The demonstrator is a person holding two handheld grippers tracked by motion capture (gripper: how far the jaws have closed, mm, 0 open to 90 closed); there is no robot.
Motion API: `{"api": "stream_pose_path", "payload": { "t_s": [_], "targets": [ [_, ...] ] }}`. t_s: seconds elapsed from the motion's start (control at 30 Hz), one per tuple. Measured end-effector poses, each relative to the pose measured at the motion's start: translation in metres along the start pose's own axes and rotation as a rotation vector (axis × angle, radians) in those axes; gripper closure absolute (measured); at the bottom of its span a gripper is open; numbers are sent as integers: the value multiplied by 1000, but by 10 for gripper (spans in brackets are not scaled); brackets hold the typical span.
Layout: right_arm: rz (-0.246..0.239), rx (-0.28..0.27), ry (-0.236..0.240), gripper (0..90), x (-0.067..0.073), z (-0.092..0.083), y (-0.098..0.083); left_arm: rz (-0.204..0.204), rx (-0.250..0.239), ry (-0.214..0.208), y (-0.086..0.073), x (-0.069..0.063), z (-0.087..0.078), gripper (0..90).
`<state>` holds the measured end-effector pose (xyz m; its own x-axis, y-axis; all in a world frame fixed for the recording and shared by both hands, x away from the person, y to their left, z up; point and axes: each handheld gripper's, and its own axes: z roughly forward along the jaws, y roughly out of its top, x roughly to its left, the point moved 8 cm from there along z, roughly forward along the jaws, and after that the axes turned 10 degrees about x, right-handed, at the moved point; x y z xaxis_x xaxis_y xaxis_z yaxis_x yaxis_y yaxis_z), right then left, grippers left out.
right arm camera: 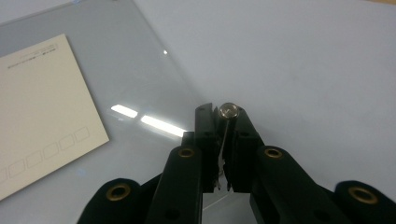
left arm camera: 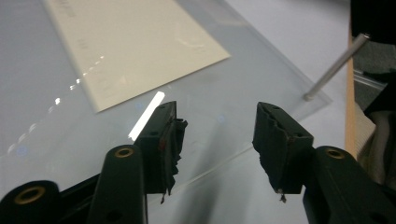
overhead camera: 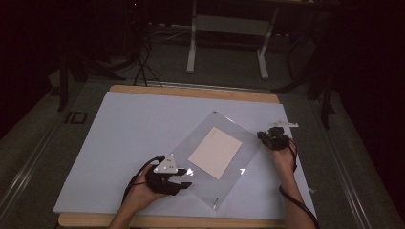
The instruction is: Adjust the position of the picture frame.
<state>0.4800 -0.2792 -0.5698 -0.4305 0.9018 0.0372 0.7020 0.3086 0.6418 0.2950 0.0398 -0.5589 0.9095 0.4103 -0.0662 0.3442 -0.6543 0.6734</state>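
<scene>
1. A clear plastic sheet [overhead camera: 224, 157] is seen at the centre of the high view, laid askew on the white desk [overhead camera: 129, 133], with a cream card [overhead camera: 215, 151] under or inside it.
2. A small metal pin [right arm camera: 229, 112] is gripped between the closed fingers of the right gripper [right arm camera: 223, 122], at the sheet's right edge.
3. The left gripper [left arm camera: 217, 128] is held open over the sheet's lower left edge.
4. Another metal pin [left arm camera: 334, 67] is seen at the sheet's corner.
</scene>
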Motion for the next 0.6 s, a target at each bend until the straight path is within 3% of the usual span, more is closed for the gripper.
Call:
{"api": "stream_pose_path", "payload": {
  "t_s": [0.13,0.17,0.2,0.23,0.27,0.3,0.5,0.6],
  "targets": [
    [3,7,-1,850,0,5,7,32,1,-46,6,-15,10,505],
    [3,13,0,849,1,9,13,61,-10,-75,12,-25,15,509],
    [7,17,0,849,1,11,16,61,-10,-75,12,-25,15,511],
    [11,19,2,849,1,13,18,84,-30,-106,19,-37,22,520],
    [11,19,2,849,1,13,18,84,-30,-106,19,-37,22,530],
    [18,24,-1,848,1,17,23,111,-47,-130,26,-48,29,540],
    [22,31,5,847,5,22,28,159,-29,-156,35,-62,49,597],
    [24,35,8,847,7,25,29,187,-19,-120,38,-66,58,697]
  ]
}}
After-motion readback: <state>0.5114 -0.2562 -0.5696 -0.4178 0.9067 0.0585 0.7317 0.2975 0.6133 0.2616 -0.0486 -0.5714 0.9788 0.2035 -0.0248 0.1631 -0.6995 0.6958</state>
